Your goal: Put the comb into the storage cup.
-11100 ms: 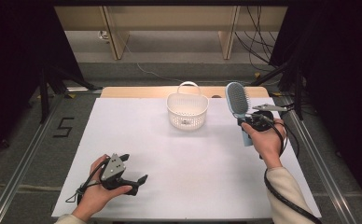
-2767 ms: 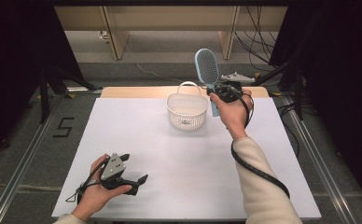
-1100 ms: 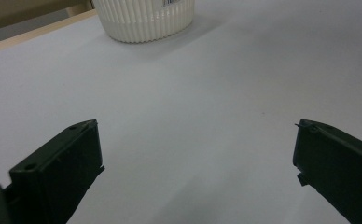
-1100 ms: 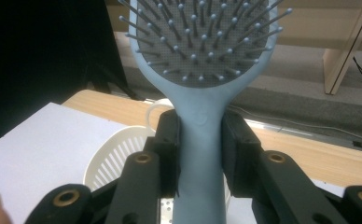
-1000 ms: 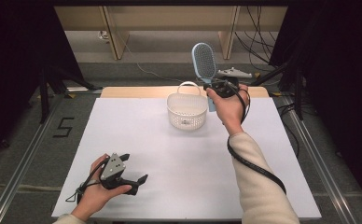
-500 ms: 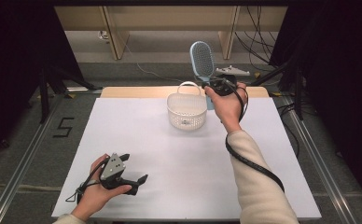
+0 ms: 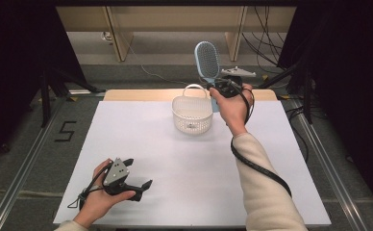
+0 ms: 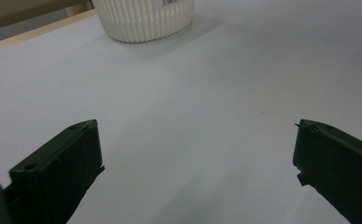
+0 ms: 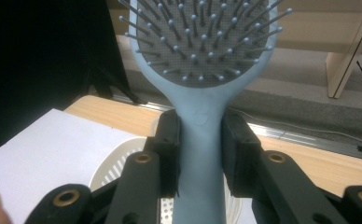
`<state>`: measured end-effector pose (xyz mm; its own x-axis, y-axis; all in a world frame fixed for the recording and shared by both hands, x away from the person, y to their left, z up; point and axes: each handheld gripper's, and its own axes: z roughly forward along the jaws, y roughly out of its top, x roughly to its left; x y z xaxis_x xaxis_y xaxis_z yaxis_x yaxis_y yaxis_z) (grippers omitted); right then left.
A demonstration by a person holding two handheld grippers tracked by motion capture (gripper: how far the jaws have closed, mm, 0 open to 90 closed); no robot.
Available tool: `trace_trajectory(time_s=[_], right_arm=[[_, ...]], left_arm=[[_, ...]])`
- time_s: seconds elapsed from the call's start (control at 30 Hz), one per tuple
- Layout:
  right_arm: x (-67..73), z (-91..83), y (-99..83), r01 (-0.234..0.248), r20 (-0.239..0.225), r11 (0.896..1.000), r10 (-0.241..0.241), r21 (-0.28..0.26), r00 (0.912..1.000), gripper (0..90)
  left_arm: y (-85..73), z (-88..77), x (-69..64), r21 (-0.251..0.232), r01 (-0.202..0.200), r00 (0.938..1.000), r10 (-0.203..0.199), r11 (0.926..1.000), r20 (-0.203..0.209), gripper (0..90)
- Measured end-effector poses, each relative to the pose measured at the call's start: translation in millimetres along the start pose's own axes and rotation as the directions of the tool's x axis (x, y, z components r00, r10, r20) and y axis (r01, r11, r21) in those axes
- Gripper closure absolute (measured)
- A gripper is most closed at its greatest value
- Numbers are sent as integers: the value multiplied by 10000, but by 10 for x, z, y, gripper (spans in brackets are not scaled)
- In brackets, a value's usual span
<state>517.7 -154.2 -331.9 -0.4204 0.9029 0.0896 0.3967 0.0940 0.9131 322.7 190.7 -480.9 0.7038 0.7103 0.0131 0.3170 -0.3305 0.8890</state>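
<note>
Your left hand-held gripper (image 7: 127,183) rests low on the white worktop (image 7: 175,168) at its near-left corner, jaws spread wide with nothing between them. At centre, near the far edge, stands the white slotted basket (image 7: 192,115); its contents cannot be made out. Your right hand-held gripper (image 9: 200,154) clamps the handle of the light blue hairbrush (image 7: 207,60), head upright, just right of the basket. Grey floor and cables lie beyond.
</note>
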Motion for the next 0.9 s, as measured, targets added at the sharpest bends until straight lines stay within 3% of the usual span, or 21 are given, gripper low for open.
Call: trace_trajectory(time_s=[0.9], right_arm=[[4,94,46,-137,-57,9998,136,-121,9999,707]], left_arm=[[-3,4,7,12,17,10000,-17,10000,26,7]])
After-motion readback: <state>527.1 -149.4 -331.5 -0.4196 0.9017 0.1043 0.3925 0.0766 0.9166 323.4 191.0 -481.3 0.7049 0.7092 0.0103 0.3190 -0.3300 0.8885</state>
